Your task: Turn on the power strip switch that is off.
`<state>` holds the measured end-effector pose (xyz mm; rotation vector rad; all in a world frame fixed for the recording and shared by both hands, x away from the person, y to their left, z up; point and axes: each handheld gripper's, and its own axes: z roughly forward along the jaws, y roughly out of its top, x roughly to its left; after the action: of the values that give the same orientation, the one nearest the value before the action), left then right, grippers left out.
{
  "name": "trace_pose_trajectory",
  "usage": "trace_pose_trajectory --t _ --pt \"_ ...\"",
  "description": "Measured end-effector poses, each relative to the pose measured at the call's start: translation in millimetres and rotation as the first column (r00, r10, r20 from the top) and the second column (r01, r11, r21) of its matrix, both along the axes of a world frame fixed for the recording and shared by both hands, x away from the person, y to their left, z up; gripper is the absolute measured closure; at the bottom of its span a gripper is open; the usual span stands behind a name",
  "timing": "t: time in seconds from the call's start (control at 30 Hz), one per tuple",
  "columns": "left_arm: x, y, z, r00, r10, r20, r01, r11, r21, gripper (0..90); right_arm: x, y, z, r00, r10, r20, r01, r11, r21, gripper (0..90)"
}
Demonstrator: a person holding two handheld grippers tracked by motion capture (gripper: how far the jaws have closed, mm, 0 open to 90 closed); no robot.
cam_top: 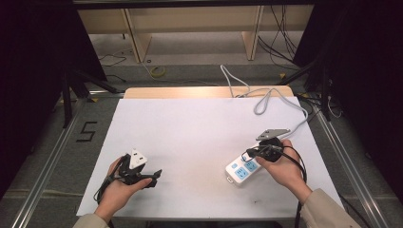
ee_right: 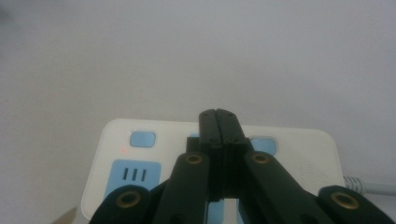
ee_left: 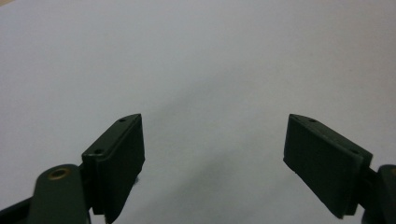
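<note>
Right gripper (ee_right: 218,116) — its pressed-together jaws and linkage cover the middle of the power strip (ee_right: 140,154) beneath; the strip's near end runs off the bottom edge, and whether the tips touch it cannot be told. The strip's cable (ee_right: 369,185) leaves at the right edge. From above, the right hand (cam_top: 280,166) hides the strip's far end. Left gripper (ee_left: 212,154) — both jaw bases are cut by the bottom edge.

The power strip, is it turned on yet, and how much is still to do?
Looks partly done: a tiny red light glows on the power strip, beside its blue button. In hand: the right claw, jaws shut together, sits over the strip's middle, seemingly pressing there. Left: nothing is plugged into the visible socket. The left claw waits open over the bare white table.
</note>
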<state>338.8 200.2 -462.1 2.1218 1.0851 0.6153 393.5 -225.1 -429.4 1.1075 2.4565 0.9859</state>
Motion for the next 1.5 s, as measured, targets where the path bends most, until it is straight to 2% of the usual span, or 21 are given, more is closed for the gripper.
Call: trace_pose_trajectory --t 0.3,0.63,1.5 --pt "0.1 0.0 -0.1 1.0 -0.001 0.0 0.001 1.0 -0.001 20.2 5.4 5.5 -1.4 0.9997 0.003 -0.025 -0.003 1.0 -0.012 90.0" --pt "0.2 -0.3 -0.2 1.0 -0.002 -0.001 0.002 1.0 0.001 20.3 10.3 12.3 -4.5 0.9969 0.005 -0.079 -0.008 0.999 -0.036 90.0" --pt "0.3 -0.5 -0.2 1.0 -0.004 -0.001 0.004 1.0 0.002 20.3 20.5 24.4 -10.7 0.9896 0.006 -0.144 -0.021 0.994 -0.105 90.0"
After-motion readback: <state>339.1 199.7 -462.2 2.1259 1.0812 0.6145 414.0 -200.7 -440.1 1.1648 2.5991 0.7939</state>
